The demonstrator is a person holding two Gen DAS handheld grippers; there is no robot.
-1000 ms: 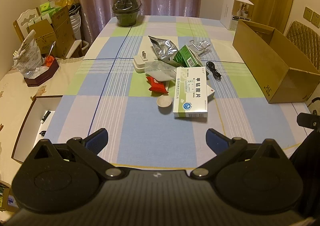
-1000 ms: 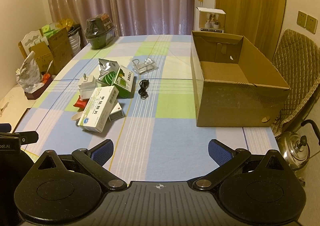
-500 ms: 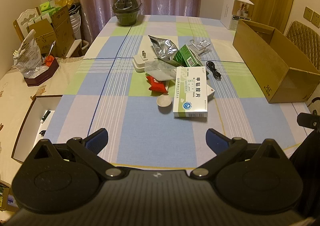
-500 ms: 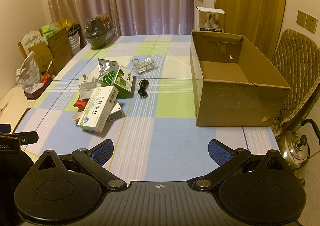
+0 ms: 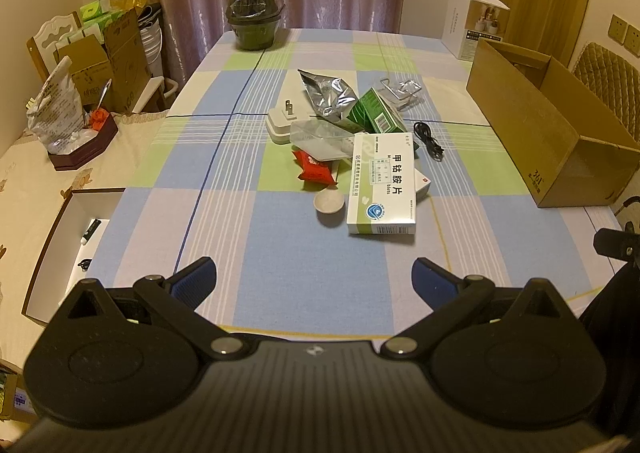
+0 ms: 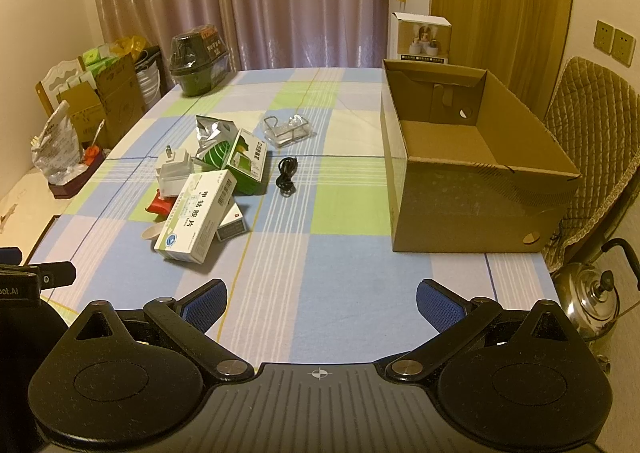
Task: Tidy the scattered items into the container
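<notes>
Scattered items lie mid-table: a white and green medicine box (image 5: 382,183) (image 6: 196,215), a green box (image 5: 376,117) (image 6: 240,161), a silver foil bag (image 5: 326,95), a white plug adapter (image 5: 286,121), a red packet (image 5: 314,171), a small white cap (image 5: 329,203), a black cable (image 5: 428,141) (image 6: 287,176) and a bagged metal clip (image 6: 288,129). An open cardboard box (image 6: 472,189) (image 5: 548,121) stands empty at the right. My left gripper (image 5: 314,279) and right gripper (image 6: 322,303) both hover open over the near table edge, holding nothing.
A dark green covered pot (image 5: 256,19) sits at the table's far end, and a white carton (image 6: 420,39) behind the cardboard box. A padded chair (image 6: 596,141) and a steel kettle (image 6: 592,299) are at the right. A side table with a bag (image 5: 56,113) stands left.
</notes>
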